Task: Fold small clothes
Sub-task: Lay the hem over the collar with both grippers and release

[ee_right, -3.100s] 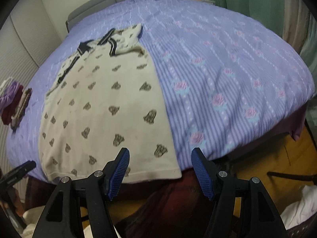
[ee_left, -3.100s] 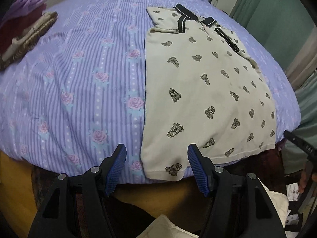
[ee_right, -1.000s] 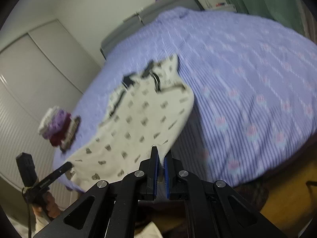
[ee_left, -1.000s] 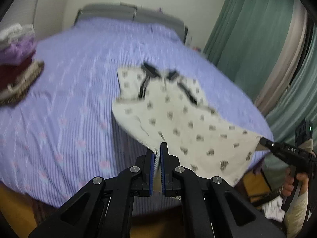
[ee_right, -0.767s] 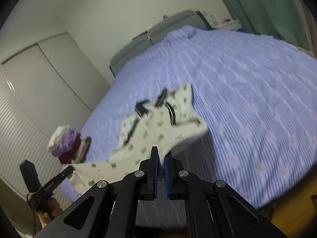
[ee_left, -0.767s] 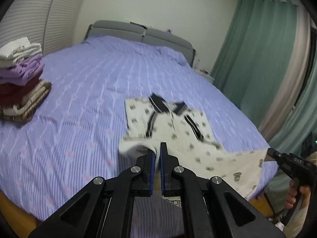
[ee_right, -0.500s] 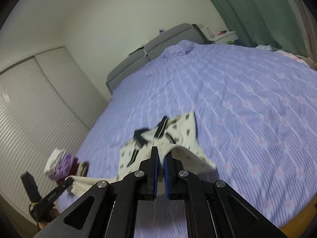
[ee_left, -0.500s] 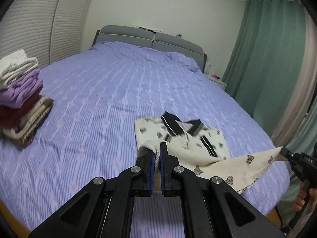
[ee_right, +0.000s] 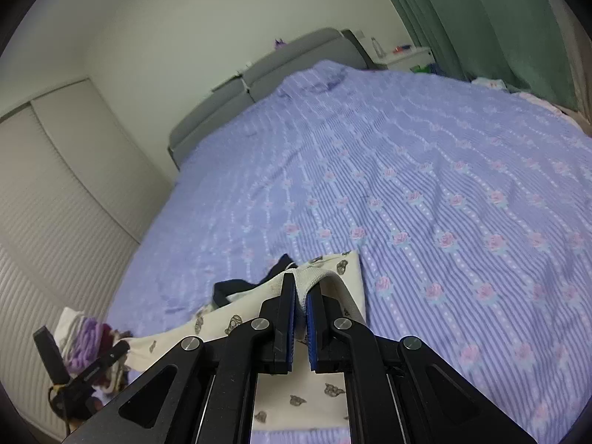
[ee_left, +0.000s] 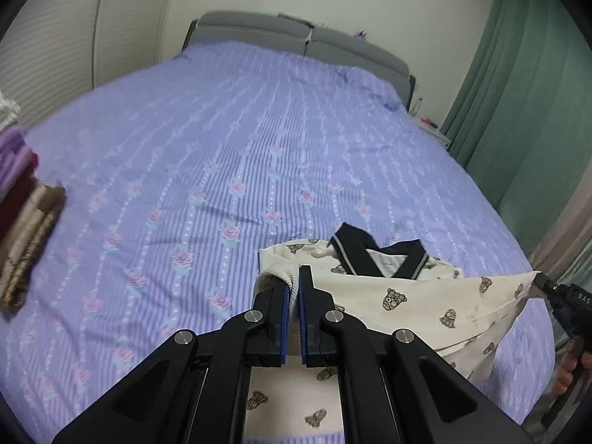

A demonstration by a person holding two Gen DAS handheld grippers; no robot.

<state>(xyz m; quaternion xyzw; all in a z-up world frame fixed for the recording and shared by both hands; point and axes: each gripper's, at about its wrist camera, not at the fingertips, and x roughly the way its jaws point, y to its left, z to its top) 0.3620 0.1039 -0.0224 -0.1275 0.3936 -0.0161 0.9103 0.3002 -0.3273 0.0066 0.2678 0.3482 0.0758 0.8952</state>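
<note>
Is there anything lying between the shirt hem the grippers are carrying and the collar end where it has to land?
Nothing visible. The left gripper and right gripper each pinch a corner of the shirt's hem, lifted just short of the navy collar; only the shirt's own fabric lies beneath.

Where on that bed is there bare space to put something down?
The bedspread lies bare from the shirt up to the headboard, and between the shirt and the folded stack at the left edge. The near end is crowded: both claws, left and right, grip the shirt there.
</note>
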